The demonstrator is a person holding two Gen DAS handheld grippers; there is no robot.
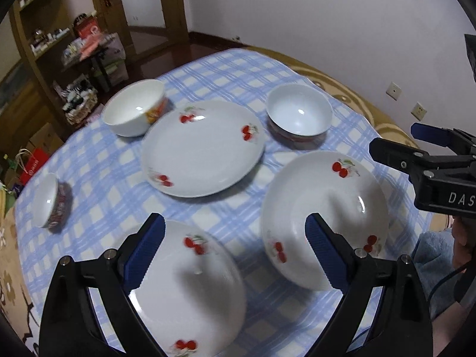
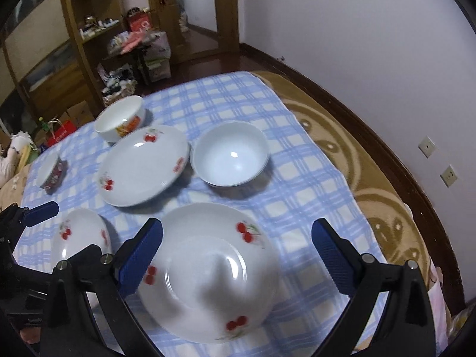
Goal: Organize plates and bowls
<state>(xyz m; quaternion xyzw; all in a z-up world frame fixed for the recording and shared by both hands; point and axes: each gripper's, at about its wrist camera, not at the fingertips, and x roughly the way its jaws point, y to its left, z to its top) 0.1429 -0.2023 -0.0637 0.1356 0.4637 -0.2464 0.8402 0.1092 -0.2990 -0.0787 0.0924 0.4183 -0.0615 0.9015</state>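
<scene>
Glossy glazed plates (image 2: 205, 276) lie on soft matt checked cloth (image 2: 297, 184)

Near cherry plate (image 1: 190, 291) cut off by the bottom edge and partly behind the left claw (image 1: 235, 253), small patterned bowl (image 1: 55, 200) motion-blurred, shelf clutter (image 2: 95, 26) too small to identify, right claw (image 1: 422, 160) cropped at the frame's right edge

Three plates (image 1: 202, 148) amid three bowls (image 1: 299, 113) on the cloth-covered table (image 1: 226, 68), shelves (image 1: 38, 38) behind.
</scene>
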